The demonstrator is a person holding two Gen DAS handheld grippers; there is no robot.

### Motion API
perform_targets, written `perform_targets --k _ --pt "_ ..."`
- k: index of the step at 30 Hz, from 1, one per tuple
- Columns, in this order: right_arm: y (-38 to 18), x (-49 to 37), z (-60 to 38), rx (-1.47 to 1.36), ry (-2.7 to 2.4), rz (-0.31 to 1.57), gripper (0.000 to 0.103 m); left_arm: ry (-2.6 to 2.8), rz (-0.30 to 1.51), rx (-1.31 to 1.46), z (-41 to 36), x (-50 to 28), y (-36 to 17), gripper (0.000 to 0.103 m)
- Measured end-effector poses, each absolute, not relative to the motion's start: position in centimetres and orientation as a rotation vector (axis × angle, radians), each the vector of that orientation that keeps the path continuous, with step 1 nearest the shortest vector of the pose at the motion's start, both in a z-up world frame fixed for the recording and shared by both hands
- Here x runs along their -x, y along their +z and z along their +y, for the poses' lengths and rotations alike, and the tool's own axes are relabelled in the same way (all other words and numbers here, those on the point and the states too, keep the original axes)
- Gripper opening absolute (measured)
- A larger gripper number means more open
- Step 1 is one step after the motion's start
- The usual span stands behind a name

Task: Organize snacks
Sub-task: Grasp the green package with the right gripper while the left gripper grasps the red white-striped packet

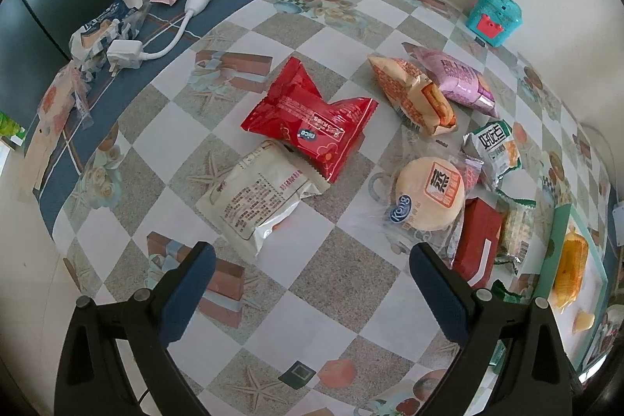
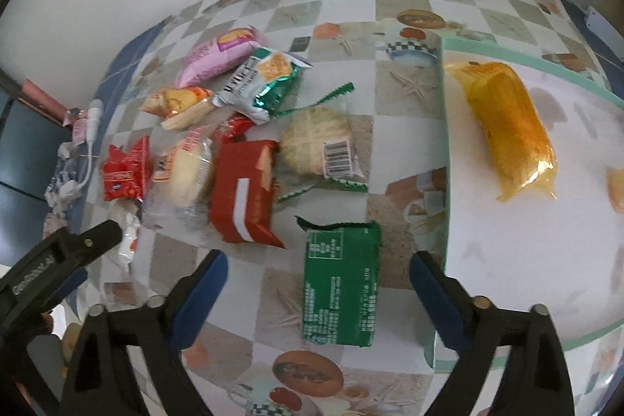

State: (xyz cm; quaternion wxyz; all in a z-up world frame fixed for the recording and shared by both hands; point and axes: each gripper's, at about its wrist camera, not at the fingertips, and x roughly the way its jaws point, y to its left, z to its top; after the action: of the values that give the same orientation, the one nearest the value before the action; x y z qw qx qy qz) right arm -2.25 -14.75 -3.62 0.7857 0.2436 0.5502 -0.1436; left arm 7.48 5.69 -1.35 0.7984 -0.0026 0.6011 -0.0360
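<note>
Right gripper (image 2: pixel 318 297): jaws apart, straddling green packet (image 2: pixel 341 283), pads not touching. Tray (image 2: pixel 444 158) at 2 o'clock holds orange packet (image 2: pixel 511 127). Left gripper (image 1: pixel 312 283): jaws apart, empty; white packet (image 1: pixel 261 193) at 11 o'clock.

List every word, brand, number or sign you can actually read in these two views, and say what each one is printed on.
"Kong": blue oval on the round cake's clear wrapper.
"蒸": orange label on the same wrapper.
Large Chinese characters on the green-and-white packet: blurred.
White lettering on the left gripper: too blurred.
Fine print on the red bag, white pouch, green packet: too small.
</note>
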Motion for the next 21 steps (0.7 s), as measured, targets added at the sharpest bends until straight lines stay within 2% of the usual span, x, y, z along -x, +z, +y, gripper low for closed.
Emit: perform_targets --k 6,9,13,15,21 --pt "-4.5 1.9 -14.2 -0.449 -0.340 1.244 0.059 -0.081 1.291 0.003 5.6 -7.5 -1.4 0.100" --pt "-5.0 2.1 -14.5 -0.451 -0.357 1.264 0.052 -0.081 1.292 -0.001 5.4 -7.4 -1.4 0.100" --pt "-5.4 2.4 -14.9 -0.452 -0.356 1.272 0.051 -0.095 1.294 -0.005 5.2 -7.4 -1.5 0.100" --pt "-5.7 2.5 -15.0 -0.453 -0.355 1.279 0.046 -0.109 1.297 -0.006 4.9 -7.3 -1.6 0.100" --pt "-6.3 2.6 -15.4 -0.434 -0.372 1.280 0.044 -0.125 1.302 -0.028 4.0 -7.2 -2.0 0.100"
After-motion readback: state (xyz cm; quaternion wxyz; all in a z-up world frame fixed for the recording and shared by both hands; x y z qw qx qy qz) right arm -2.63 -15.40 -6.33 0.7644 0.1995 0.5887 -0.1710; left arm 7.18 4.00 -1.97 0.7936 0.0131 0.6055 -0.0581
